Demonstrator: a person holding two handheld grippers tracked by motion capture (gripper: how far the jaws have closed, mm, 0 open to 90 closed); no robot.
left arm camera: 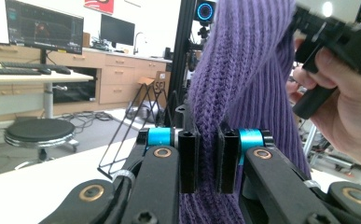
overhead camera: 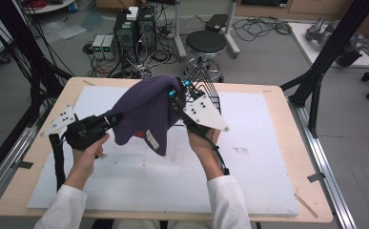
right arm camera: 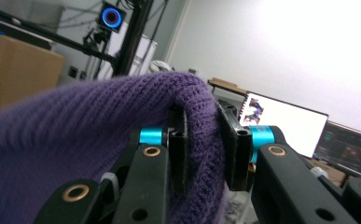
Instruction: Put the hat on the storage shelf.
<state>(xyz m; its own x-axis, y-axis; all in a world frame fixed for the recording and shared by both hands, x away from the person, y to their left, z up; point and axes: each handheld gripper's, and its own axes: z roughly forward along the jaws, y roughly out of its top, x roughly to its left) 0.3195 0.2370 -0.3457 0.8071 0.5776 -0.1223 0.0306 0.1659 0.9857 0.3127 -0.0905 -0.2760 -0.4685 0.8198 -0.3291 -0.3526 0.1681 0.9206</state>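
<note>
Fingers (left arm camera: pixel 188 161) of both grippers clamping purple ribbed knit beanie (overhead camera: pixel 144 112); lifting evenly, easing left gripper (overhead camera: pixel 117 118) toward nine o'clock.

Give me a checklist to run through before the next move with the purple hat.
1. Left gripper shut on the hat: ok.
2. Right gripper shut on the hat's edge: ok.
3. Hat lifted off the white board: ok.
4. Board below the hat free of clutter: ok.
5. Hat's tag facing the person: ok.
6. Depth of each grip in the knit: cannot tell.
</note>
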